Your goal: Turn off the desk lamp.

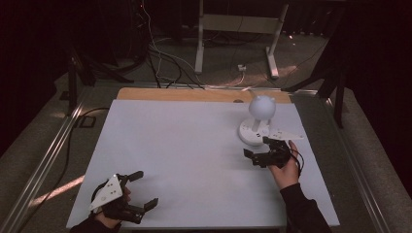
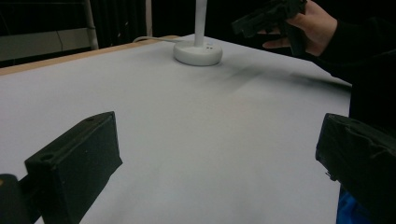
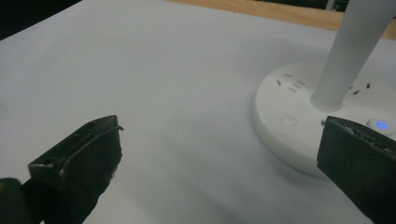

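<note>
One white lamp (image 1: 257, 121) stands on the desk (image 1: 184, 160) toward its far right side: one round base, one upright stem, one ball-shaped head. On the base a single small light glows blue (image 3: 382, 125). Two grippers are out. The right gripper (image 1: 261, 149) sits just beside the lamp base, jaws released and spread wide, grasping nothing. The left gripper (image 1: 141, 191) rests at the near left corner, well apart from the lamp, jaws likewise wide and bare.

Dim room beyond the white-topped table (image 1: 160, 145): grey carpet (image 1: 43, 145), white desk frame (image 1: 238, 34) (cables (image 1: 160, 63) trailing), black curtains (image 1: 39, 39).
</note>
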`<state>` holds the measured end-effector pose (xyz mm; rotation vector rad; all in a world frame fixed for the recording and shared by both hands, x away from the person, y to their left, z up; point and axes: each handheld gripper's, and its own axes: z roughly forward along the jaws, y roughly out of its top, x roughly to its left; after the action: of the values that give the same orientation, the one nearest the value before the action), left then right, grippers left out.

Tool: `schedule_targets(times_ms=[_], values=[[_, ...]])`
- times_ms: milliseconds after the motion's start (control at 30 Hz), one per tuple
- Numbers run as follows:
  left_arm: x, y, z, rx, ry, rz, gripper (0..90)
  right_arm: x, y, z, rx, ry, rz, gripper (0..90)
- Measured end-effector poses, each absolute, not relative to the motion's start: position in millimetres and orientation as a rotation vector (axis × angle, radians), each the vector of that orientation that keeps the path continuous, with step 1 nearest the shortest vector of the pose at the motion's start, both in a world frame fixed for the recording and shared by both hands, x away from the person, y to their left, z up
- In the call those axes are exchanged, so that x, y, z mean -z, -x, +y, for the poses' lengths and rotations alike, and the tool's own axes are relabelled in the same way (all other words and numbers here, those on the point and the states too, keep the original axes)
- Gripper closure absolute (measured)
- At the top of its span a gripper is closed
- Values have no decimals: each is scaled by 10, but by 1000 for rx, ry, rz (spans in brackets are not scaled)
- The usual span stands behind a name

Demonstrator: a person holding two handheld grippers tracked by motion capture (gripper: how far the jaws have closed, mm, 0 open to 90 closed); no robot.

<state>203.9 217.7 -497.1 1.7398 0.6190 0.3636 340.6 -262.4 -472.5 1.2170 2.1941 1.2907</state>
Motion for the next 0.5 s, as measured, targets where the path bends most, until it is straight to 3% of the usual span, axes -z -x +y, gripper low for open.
schedule_targets(times_ms=[500], values=[[4973, -2034, 2172, -364, -1747, 611, 5, 4834, -3045, -2722, -1278, -1181, 2219, 0]])
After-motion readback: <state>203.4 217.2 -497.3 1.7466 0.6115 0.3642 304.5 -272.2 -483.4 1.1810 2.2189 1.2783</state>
